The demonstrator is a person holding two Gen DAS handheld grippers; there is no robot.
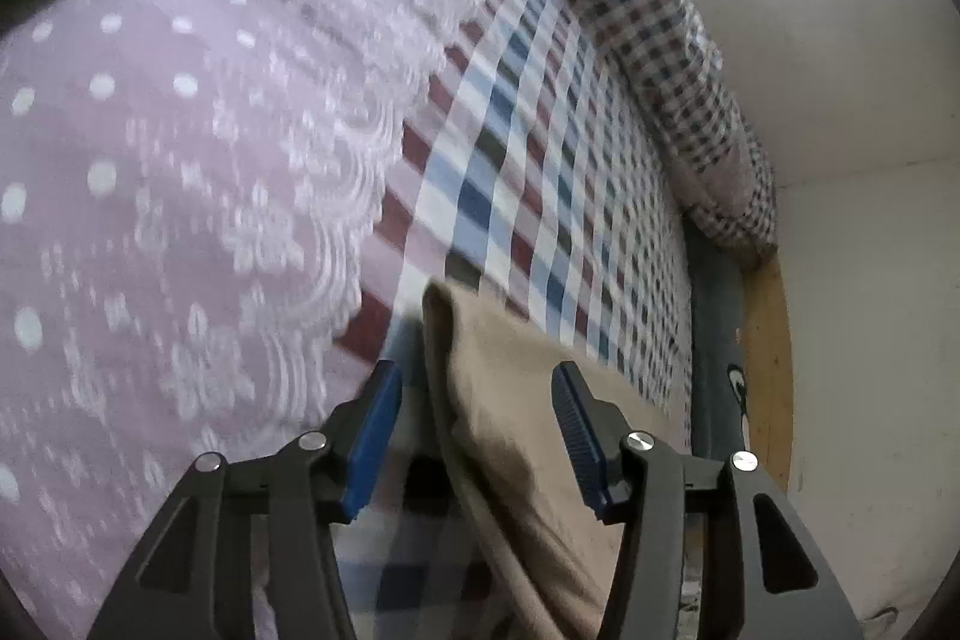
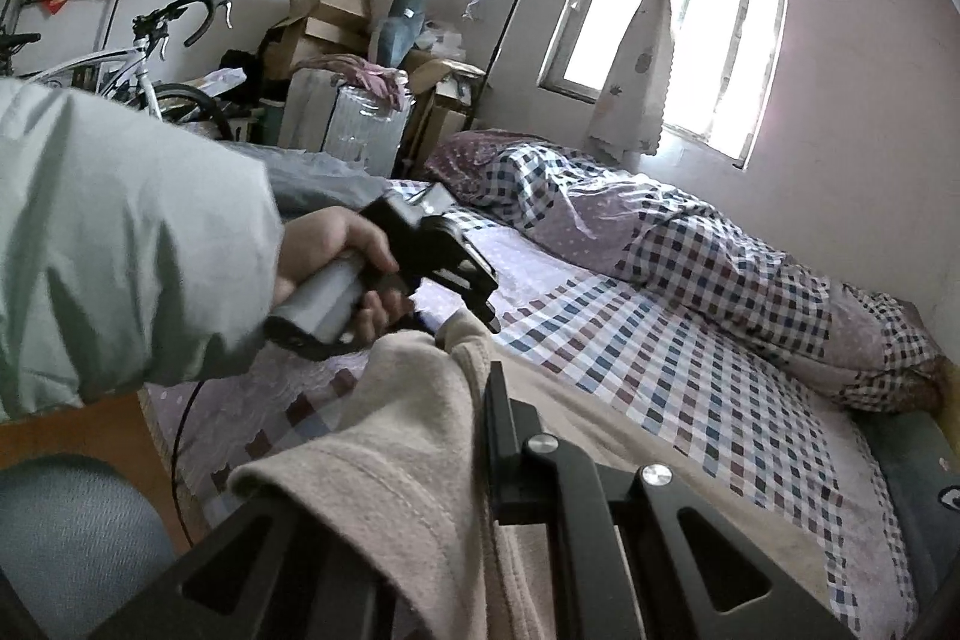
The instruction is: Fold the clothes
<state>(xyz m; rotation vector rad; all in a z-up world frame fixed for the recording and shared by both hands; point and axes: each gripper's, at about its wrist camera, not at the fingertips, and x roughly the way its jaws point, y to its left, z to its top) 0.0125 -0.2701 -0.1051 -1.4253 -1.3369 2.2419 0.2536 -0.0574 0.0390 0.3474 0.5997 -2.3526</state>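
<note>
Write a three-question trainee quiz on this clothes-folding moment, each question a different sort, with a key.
1. True or false: the left tool has its blue pads spread apart, with the beige garment running between them.
2. Multiple choice: the sheet under the garment is (A) plain white, (B) checked in blue, red and white, (C) green striped.
3. Fill in: in the right wrist view, the beige garment drapes over the right tool, and the rolled checked quilt lies along the wall below the ______.

Key: 1 true; 2 B; 3 window.
</note>
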